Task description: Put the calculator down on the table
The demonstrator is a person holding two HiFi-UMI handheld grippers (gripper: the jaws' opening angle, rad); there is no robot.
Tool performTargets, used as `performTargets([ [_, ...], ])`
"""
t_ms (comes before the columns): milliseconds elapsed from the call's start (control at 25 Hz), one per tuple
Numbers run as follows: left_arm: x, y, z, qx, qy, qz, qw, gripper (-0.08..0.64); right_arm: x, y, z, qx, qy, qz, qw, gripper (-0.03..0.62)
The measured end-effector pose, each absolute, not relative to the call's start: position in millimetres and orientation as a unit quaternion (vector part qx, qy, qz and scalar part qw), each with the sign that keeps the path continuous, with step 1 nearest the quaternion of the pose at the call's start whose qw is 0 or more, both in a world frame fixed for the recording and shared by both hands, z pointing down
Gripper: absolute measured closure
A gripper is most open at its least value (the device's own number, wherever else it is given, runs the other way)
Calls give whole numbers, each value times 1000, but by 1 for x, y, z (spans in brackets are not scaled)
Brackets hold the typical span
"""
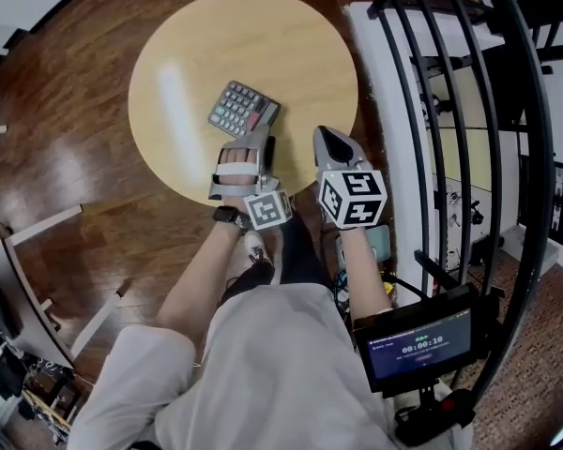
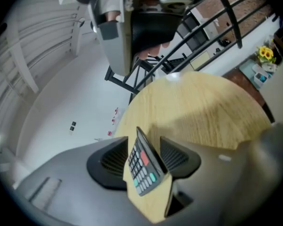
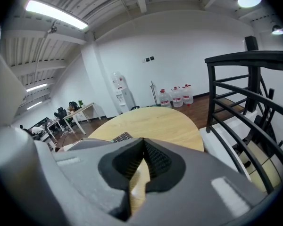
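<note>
Where the head view looks down, the calculator (image 1: 244,109) lies flat on the round surface (image 1: 197,45) near its close edge, with the left claw (image 1: 253,139) and the right claw (image 1: 330,139) at that edge. In the left gripper view, the jaws stand wide apart with the calculator (image 2: 141,166) lying between them on the surface. In the right gripper view, the jaws meet at their tips, empty, above the surface (image 3: 155,121).

the table (image 1: 263,45) is pale, smooth matt wood. the calculator (image 1: 243,109) looks grey plastic. the floor (image 1: 75,111) is dark, glossy wood.
</note>
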State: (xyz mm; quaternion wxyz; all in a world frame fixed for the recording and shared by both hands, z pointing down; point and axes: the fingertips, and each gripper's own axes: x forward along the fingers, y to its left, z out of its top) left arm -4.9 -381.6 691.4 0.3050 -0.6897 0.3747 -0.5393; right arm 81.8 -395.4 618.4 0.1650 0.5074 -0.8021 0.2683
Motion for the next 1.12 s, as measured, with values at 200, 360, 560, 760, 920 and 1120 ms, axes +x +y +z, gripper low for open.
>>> performTargets([
  [200,-1,-383,671,-691,384,-520,325,448,78,-396,609,507,-806,257,167,591],
  [360,-8,-392,645,-693,419,-497,310,528,80,-395,599,508,-809,244,168,591],
  [560,-16,-405,615,-726,475,-440,230,552,84,-399,588,513,-810,235,161,591],
  [760,-31,-412,585,-761,528,-357,123,554,84,-405,569,511,-818,216,154,591],
  [920,-48,-405,570,-792,559,-236,-67,554,85,-400,546,506,-827,196,146,591],
  [1120,-67,-401,529,-805,561,-146,-126,554,78,-392,513,503,-837,173,131,591],
])
